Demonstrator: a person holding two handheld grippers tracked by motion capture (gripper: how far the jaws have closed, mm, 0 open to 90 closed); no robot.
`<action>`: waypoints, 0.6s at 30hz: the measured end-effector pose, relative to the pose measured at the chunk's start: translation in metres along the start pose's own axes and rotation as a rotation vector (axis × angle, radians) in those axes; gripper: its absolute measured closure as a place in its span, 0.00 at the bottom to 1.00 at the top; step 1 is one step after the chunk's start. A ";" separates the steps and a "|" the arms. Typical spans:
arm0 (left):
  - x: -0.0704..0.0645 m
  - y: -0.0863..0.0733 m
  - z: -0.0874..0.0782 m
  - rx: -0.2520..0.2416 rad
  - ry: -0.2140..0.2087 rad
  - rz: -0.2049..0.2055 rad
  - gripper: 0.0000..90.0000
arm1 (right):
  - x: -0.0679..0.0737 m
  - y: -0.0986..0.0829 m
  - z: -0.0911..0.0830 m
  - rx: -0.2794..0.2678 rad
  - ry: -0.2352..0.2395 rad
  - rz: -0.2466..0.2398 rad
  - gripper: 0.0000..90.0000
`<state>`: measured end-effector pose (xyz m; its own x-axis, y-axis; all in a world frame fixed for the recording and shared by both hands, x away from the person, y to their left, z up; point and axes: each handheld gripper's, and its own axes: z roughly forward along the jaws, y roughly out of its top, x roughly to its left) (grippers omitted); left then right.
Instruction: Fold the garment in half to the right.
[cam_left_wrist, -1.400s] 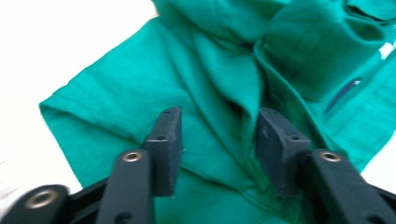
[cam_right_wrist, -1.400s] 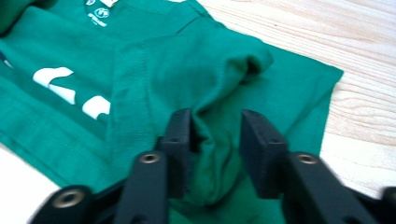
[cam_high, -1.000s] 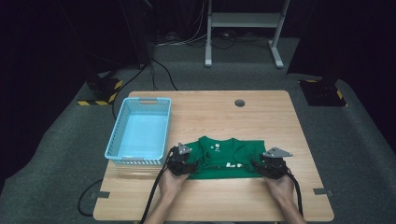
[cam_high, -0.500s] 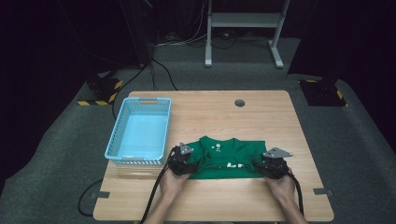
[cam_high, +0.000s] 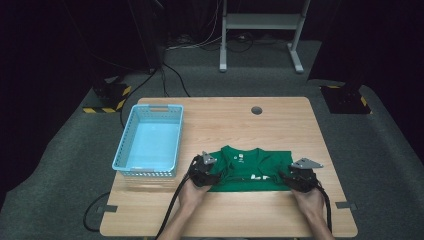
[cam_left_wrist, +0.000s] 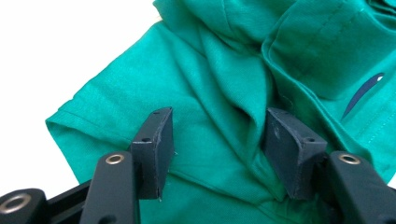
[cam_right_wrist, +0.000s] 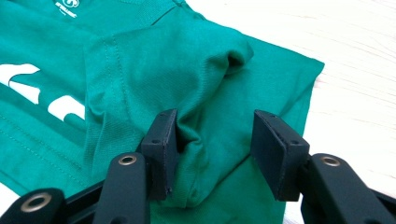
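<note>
While the green shirt (cam_high: 250, 170) is lying folded on the bench (cam_high: 280, 125) near its front edge, w/ a blue basket (cam_high: 150, 142) just beside it, the left hand-held gripper (cam_left_wrist: 217, 140) and right hand-held gripper (cam_right_wrist: 215, 144) are both sitting w/ jaws spread over rumpled cloth at opposite ends.

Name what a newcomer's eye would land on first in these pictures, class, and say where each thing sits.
First comes the green T-shirt, lying folded on the near half of the wooden table. The left gripper and the right gripper sit over its two near corners, jaws open with bunched cloth between them. To the left of the shirt stands a light blue basket with nothing in it.
</note>
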<state>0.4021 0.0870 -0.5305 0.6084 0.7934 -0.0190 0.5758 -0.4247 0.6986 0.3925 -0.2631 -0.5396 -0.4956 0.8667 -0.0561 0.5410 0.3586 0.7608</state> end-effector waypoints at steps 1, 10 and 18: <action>-0.001 0.001 0.002 -0.001 -0.004 0.001 0.48 | -0.002 -0.001 -0.001 0.003 -0.006 0.000 0.57; -0.013 0.013 0.012 0.006 -0.018 0.035 0.48 | -0.017 -0.005 -0.007 0.020 -0.039 0.021 0.56; -0.019 0.022 0.019 0.020 -0.025 0.062 0.47 | -0.028 -0.006 -0.008 0.033 -0.071 0.044 0.54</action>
<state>0.4138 0.0541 -0.5282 0.6565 0.7543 0.0054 0.5475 -0.4815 0.6844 0.3979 -0.2926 -0.5369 -0.4218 0.9040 -0.0699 0.5836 0.3297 0.7421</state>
